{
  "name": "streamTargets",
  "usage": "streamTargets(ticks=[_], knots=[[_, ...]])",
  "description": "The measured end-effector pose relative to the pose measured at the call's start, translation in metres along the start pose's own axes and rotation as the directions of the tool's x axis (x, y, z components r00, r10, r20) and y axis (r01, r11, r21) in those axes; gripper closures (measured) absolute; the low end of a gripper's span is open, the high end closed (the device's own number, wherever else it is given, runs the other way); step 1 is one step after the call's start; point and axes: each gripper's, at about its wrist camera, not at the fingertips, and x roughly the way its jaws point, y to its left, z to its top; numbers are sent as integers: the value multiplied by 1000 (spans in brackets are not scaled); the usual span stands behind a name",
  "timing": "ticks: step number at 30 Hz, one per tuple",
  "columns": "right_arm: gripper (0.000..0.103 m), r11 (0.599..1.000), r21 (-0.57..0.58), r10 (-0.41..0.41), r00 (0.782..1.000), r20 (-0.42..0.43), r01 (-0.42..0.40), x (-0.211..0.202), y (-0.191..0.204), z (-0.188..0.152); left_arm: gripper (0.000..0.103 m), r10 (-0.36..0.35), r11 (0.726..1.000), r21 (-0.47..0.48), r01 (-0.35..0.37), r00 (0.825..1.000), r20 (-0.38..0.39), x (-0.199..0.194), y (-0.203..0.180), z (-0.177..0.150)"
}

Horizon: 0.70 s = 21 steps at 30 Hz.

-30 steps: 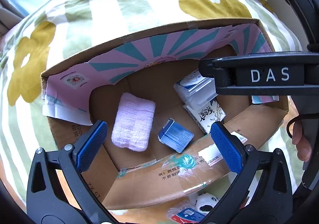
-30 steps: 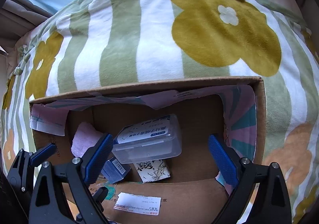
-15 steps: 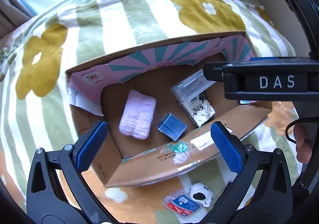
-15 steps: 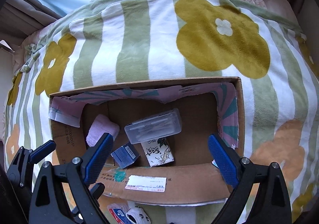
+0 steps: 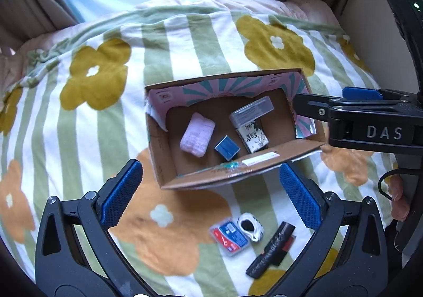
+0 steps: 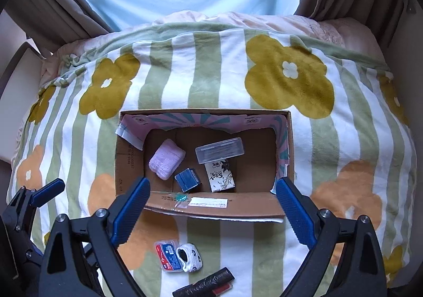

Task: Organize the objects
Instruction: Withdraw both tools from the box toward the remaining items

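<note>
Grippers both lifting away from the cardboard box [image 6: 203,204], fingers spread and empty: clear case [image 6: 219,150] dropped inside, red packet [image 6: 169,256] waiting on the blanket [image 6: 201,72].

I see the open cardboard box [image 6: 264,207] on the bed holding a pink towel [image 6: 167,162], blue tin [image 6: 187,179], clear case [image 6: 219,150] and patterned packet [image 6: 221,175]; a red-blue packet [image 6: 168,256], white roll [image 6: 189,256] and black bag [image 6: 205,283] lie outside, near its front.

Both wrist fisheye views looking steeply down from well above, right view centred over the open brown cardboard box [image 6: 203,203], left view angled from its left [image 5: 169,164], sharing the green-striped flowered blanket [image 6: 206,67] [image 5: 87,117]
</note>
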Motion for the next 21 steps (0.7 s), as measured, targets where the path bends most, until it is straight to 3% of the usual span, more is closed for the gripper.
streamTargets(ticks=[12,21], knots=[[8,993,-111,37,997,66,-30,-64,10,-79,0,65,985,-159,-59,997,33,-65,9,-78],[8,981,-189,73,993,98,-54,-90,10,-135,0,101,967,-238,-90,994,34,-84,14,-133]])
